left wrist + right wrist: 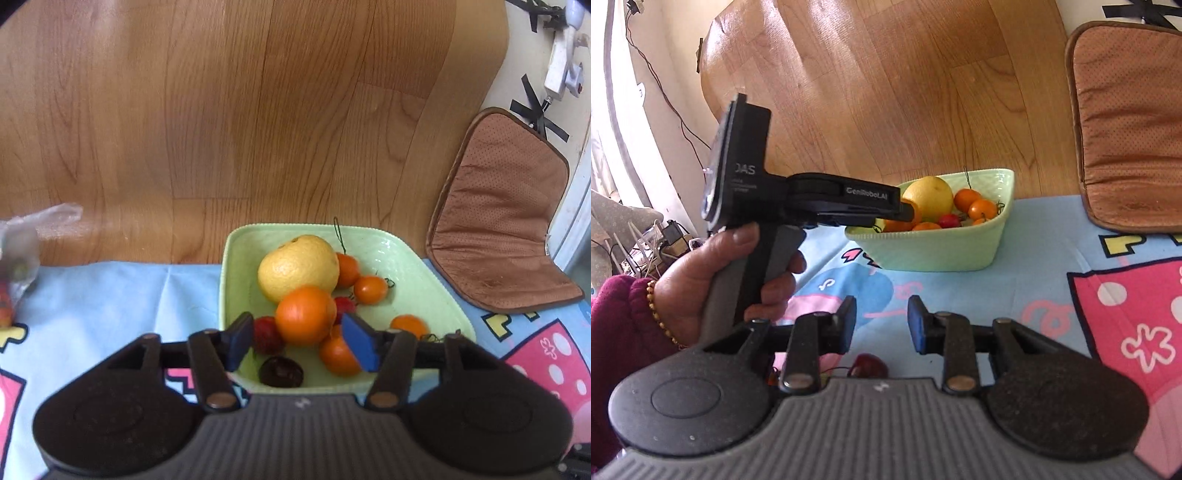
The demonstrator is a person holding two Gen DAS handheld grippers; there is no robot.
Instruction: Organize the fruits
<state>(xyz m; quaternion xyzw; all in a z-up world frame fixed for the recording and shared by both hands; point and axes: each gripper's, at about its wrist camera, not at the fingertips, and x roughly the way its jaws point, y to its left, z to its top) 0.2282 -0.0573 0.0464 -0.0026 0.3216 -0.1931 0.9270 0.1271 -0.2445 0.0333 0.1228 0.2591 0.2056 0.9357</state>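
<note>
My left claw (pixel 297 341) hangs over the near half of the pale green, square-sided ceramic bowl (pixel 413 258), its blue-padded fingers (pixel 360 347) apart with nothing pressed between them; the medium round orange (pixel 304 314) shows in the gap but lies in the bowl below, not gripped. At 9 o'clock from the bowl, at the far left of the left wrist view, a crumpled clear plastic bag (pixel 22 243) rests on the light blue cartoon-print cloth (pixel 110 295), with something red-orange under it that is too blurred to name. In the bowl, the large yellow citrus fruit (pixel 297 267) sits at 12 o'clock from the orange, a small red fruit (pixel 266 334) at 8 o'clock, a dark maroon round fruit (pixel 280 371) at 6 o'clock, and several small orange tomatoes (pixel 370 290) at 2 o'clock. My judgement: the left claw stands at the drop-off end of a fruit transfer. In the right wrist view, the person's left hand (pixel 738 273) grips the left tool's handle at 10 o'clock from my right claw (pixel 882 323), which is narrowed, pads not touching, and empty. A dark red cherry-like fruit (pixel 870 365) lies on the cloth at its 6 o'clock, partly hidden by the tool body. The next move probably calls for the right claw to draw back, dip, straddle this fruit, close gently and carry it to the bowl.
</note>
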